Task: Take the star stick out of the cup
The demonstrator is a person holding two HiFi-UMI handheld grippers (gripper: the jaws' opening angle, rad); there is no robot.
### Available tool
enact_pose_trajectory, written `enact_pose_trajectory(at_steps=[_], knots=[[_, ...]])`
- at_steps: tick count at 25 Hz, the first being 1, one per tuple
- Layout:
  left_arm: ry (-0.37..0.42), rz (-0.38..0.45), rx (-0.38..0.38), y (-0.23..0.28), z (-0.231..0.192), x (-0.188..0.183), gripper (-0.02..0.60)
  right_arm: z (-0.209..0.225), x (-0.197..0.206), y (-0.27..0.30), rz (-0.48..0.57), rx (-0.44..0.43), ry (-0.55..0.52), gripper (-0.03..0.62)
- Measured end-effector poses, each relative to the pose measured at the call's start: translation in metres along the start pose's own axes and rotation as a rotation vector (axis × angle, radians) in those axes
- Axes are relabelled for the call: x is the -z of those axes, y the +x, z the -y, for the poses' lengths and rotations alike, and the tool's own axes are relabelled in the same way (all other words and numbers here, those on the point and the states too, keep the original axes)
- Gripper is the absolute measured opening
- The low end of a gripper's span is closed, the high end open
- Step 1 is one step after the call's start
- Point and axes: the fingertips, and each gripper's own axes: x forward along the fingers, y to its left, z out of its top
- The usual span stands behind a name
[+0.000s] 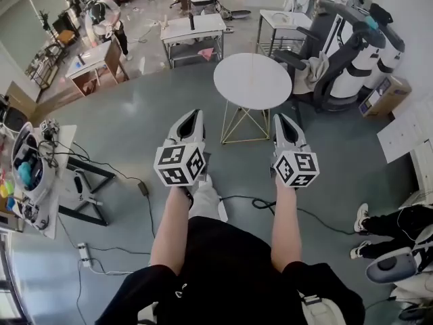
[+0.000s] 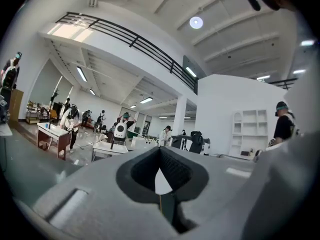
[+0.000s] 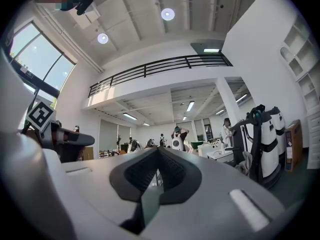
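Left gripper (image 1: pixel 194 116) and right gripper (image 1: pixel 280 118) hang near the table (image 1: pixel 252 80), both closed and empty. No cup or star stick shows; locate them, then open 1 gripper.

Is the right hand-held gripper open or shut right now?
Shut: the right hand-held gripper shows its jaws meeting at the tips, nothing between them.

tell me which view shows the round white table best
The head view: the table shows whole from above, round top and thin legs. The left gripper view gives only a white sliver that may be it; the right gripper view shows no clear table.
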Motion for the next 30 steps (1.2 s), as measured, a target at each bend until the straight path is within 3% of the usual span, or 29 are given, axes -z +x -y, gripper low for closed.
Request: enact_pose_trajectory(at_steps=[4,9,13,17,23,26,30], knots=[[0.029,-0.036,0.093,0.079,-0.012,0.0,0.003,0.007,0.026,0.077,-0.044,-0.005,0.005,0.006],[-0.033,-0.169,0.154,0.165,-0.047,0.031,0.003,0.021,0.055,0.149,-0.136,0.037,0.037,0.006],[-0.033,-0.22,0.17,0.235,-0.087,0.031,0.003,0.037,0.032,0.22,-0.124,0.061,0.019,0.008],[-0.016,-0.206,0.23,0.29,-0.104,0.008,0.003,0.048,0.0,0.279,-0.088,0.126,-0.039,0.008],[-0.018,-0.234,0.305,0.329,-0.1,0.006,0.003,0.056,0.006,0.311,-0.128,0.17,-0.051,0.006],[-0.021,-0.241,0.311,0.343,-0.096,0.007,0.003,0.072,0.009,0.316,-0.131,0.215,-0.037,0.006],[-0.004,-0.241,0.315,0.358,-0.087,0.013,0.003,0.08,0.019,0.324,-0.143,0.207,-0.023,0.006]])
